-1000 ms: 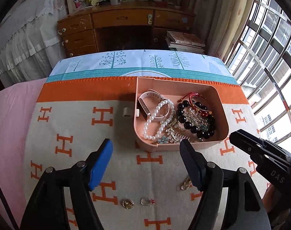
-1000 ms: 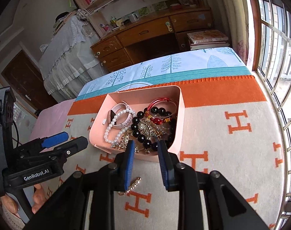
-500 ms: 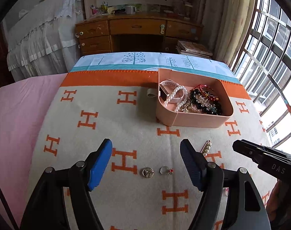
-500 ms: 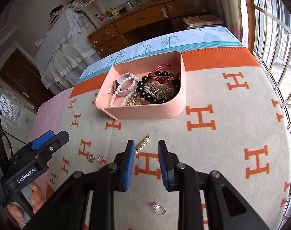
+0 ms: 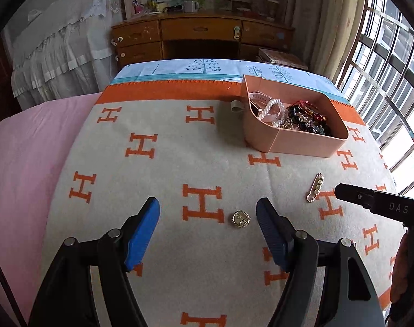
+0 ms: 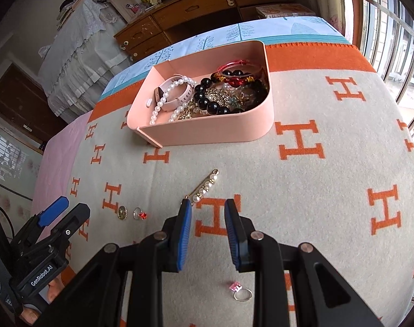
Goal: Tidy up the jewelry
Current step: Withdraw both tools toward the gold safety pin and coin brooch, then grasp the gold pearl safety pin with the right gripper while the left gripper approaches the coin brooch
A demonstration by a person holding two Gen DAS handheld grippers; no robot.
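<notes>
A pink jewelry box (image 5: 307, 139) (image 6: 207, 133) holds a pearl bracelet, black bead bracelets, a pink watch and brooches. On the blanket lie a pearl pin (image 5: 316, 187) (image 6: 204, 186), a round gold charm (image 5: 241, 218) (image 6: 122, 212), a red-stone ring (image 6: 140, 214) and a pink-stone ring (image 6: 241, 291). My left gripper (image 5: 208, 219) is open and empty, with the gold charm between its fingertips, close to the right one. My right gripper (image 6: 208, 214) is partly open and empty, just short of the pearl pin.
The orange-and-beige H-pattern blanket (image 5: 152, 179) covers the bed, with pink sheet (image 5: 21, 163) at its left. A small grey clasp (image 5: 236, 106) lies left of the box. A wooden desk (image 5: 201, 35) stands behind, windows (image 5: 389, 62) at right.
Both grippers have pulled back from the box toward the near side of the blanket. The loose pin, charm and rings have come into closer view. Neither gripper's opening changed.
</notes>
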